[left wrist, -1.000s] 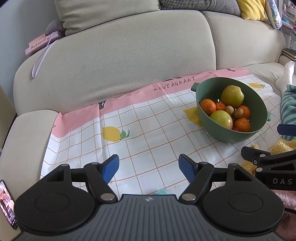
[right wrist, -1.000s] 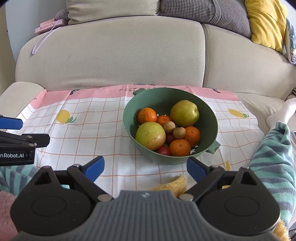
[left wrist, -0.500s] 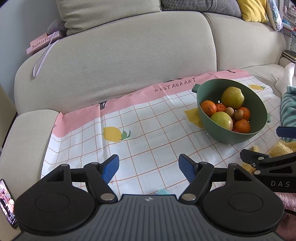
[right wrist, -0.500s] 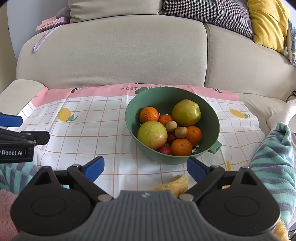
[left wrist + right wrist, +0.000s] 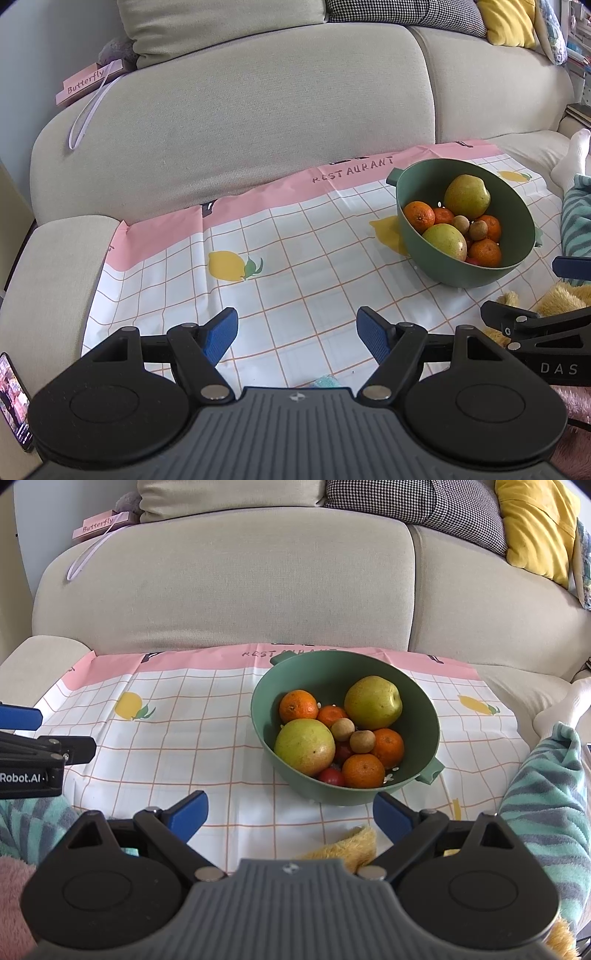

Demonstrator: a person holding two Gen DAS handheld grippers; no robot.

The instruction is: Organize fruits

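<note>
A green bowl [image 5: 421, 705] [image 5: 461, 275] stands on a checked mat [image 5: 192, 738] [image 5: 295, 266] spread over the sofa seat. It holds two yellow-green pears [image 5: 373, 702] [image 5: 304, 746], several oranges [image 5: 298, 705], two small brown fruits [image 5: 342, 729] and small red ones [image 5: 331, 776]. My right gripper [image 5: 290, 818] is open and empty, just short of the bowl's near wall. Left of the bowl, over bare mat, my left gripper [image 5: 297, 336] is open and empty too.
The sofa backrest [image 5: 229, 587] rises right behind the mat, with cushions and a pink "Butterfly" box [image 5: 90, 83] on top. A person's striped-clad leg [image 5: 550, 786] lies at the right, a yellow plush thing [image 5: 354, 843] by the front edge. A phone [image 5: 13, 402] rests at far left.
Both grippers have pulled back and risen slightly, so the bowl sits a little lower and farther in both views. Jaws stay open; the fruit has not moved.
</note>
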